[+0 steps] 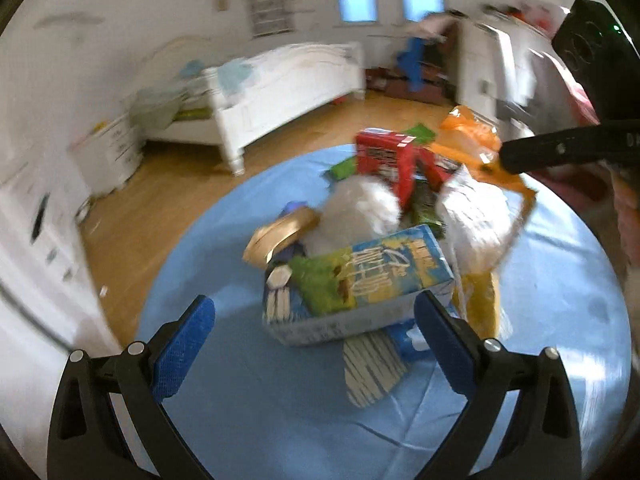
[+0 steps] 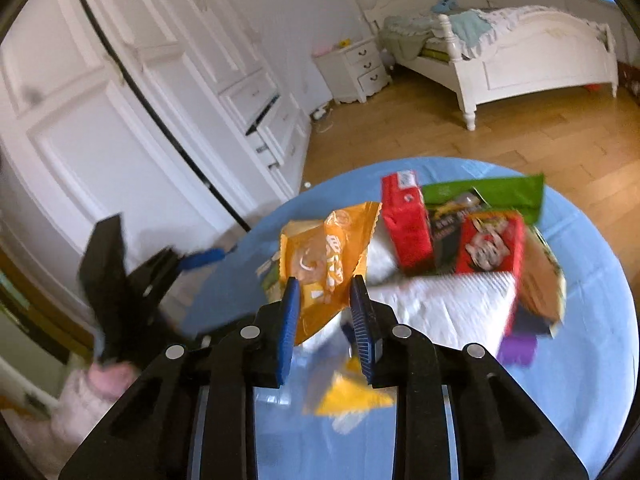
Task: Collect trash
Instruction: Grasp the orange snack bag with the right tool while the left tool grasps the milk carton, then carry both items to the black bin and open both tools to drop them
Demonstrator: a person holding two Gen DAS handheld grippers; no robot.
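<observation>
Orange wrapper [image 2: 320, 256] sits clamped between the blue pads of your right gripper [image 2: 325, 284], lifted just above the trash pile on the round blue table [image 2: 592, 320]. Your left gripper [image 1: 316, 312] hangs with its jaws spread wide and nothing between them, just in front of the blue carton [image 1: 360, 284]. Red boxes [image 2: 408, 228] and white tissue [image 2: 440, 304] lie heaped behind the wrapper.
</observation>
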